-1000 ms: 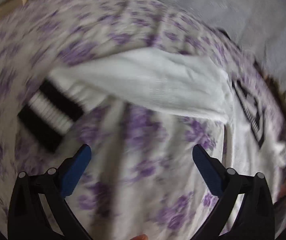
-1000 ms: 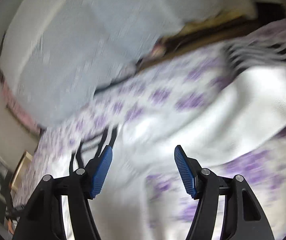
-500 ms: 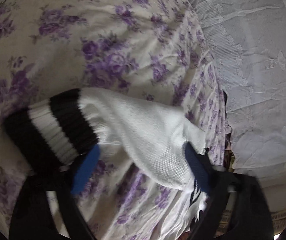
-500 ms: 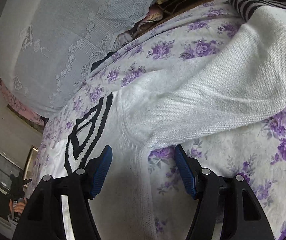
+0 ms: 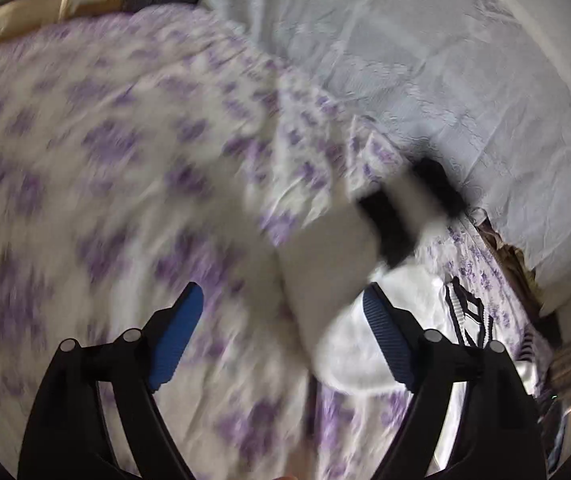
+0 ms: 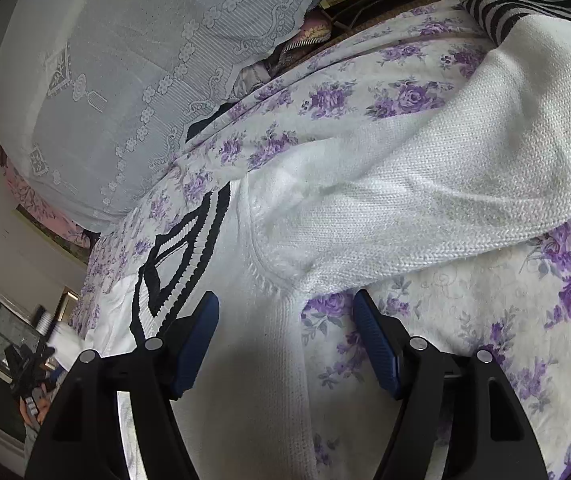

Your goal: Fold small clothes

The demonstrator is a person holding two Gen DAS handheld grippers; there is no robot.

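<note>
A white knit sweater [image 6: 269, 360] with a black-striped V neck [image 6: 181, 264] lies on the purple-flowered bedsheet [image 6: 465, 320]. One sleeve [image 6: 425, 184] stretches to the upper right and ends in a striped cuff [image 6: 497, 12]. My right gripper [image 6: 285, 304] hovers over the armpit seam. Its jaws are opening, and the sweater's side edge lies under the gap, unpressed. The left wrist view is blurred. There the other sleeve [image 5: 325, 272] and its black-and-white cuff [image 5: 397, 220] are folded towards the sweater body [image 5: 357, 356]. My left gripper [image 5: 281, 312] is opening, and the sleeve lies just ahead of its right finger, ungripped.
A pale lace-patterned cover [image 6: 125, 60] bulges along the far side of the bed, also in the left wrist view [image 5: 425, 60]. A wooden frame [image 5: 17, 20] shows at the upper left. Bunched fabrics [image 6: 297, 44] lie between cover and sheet. Flowered sheet [image 5: 85, 160] spreads to the left.
The sleeve that sat between my left fingers half a second ago has swung right towards the sweater body, and those jaws stand wider. My right gripper came down to the armpit, then stayed still.
</note>
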